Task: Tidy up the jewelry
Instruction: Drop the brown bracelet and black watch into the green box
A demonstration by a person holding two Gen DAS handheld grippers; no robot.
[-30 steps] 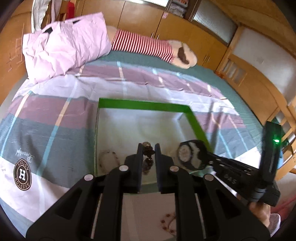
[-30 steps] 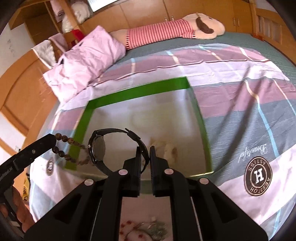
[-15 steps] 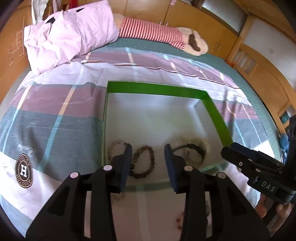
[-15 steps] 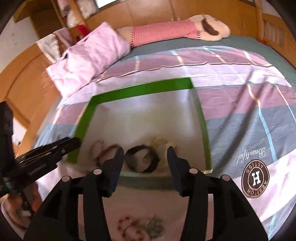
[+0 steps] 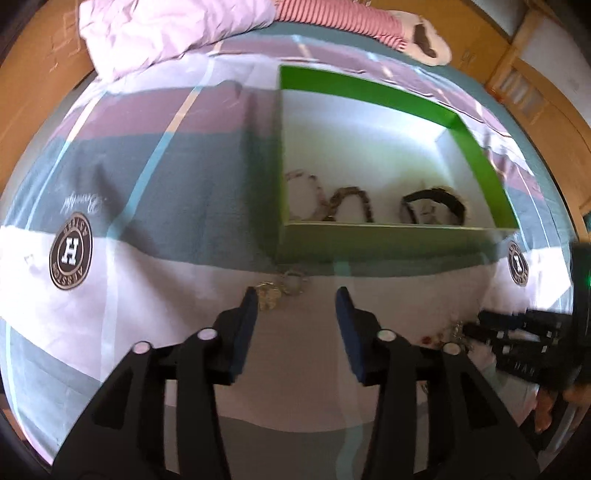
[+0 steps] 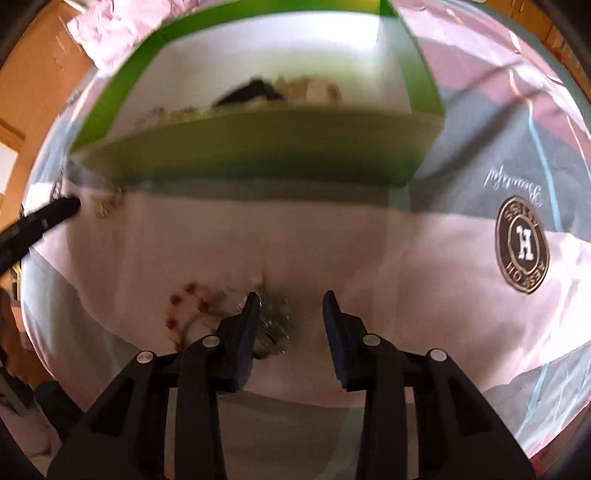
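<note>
A green box with a white inside lies on the bed. It holds a pale bracelet, a brown bead bracelet and a black watch. In front of the box a small gold-coloured jewelry piece lies on the sheet, just by the left fingertip of my left gripper, whose jaws are opening with nothing held. My right gripper points steeply down over a silvery jewelry cluster; its jaws are closing, the cluster sits between them against the left finger. A red bead bracelet lies just left of it.
The bed has a checked cover with round logo patches. A pink pillow and a striped plush toy lie beyond the box. Wooden cupboards stand at the right. My left gripper's tip shows at the right wrist view's left edge.
The bead bracelet and the watch left the grippers and now lie in the box. Both grippers opened, drew back from the box and sank toward the jewelry on the sheet.
</note>
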